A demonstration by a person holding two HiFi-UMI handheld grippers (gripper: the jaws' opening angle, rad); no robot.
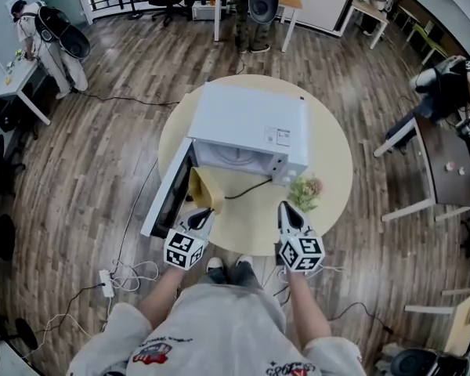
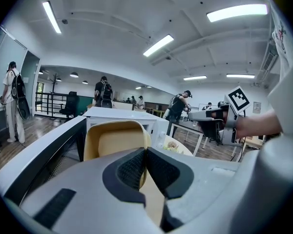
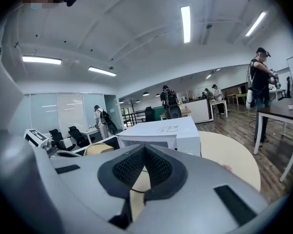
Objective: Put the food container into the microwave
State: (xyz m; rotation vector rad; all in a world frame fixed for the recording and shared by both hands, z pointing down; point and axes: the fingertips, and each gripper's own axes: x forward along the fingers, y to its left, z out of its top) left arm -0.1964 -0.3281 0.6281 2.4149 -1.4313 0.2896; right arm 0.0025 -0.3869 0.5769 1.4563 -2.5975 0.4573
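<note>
Tan food container (image 1: 206, 188) sits tilted just in front of the white microwave (image 1: 251, 124), not inside yet. L gripper (image 1: 201, 212) has it by the rim, jaws clamped on the wall. Microwave door (image 1: 168, 190) hangs open on that side. R gripper (image 1: 287, 207) is beside it over the round table (image 1: 333, 163), jaws together w/ nothing between.

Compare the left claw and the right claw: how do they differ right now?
The left claw is shut on the rim of the tan food container; the right claw is shut on nothing. The left claw sits by the open door of the microwave; the right claw sits near a small plant. Both point toward the microwave.
</note>
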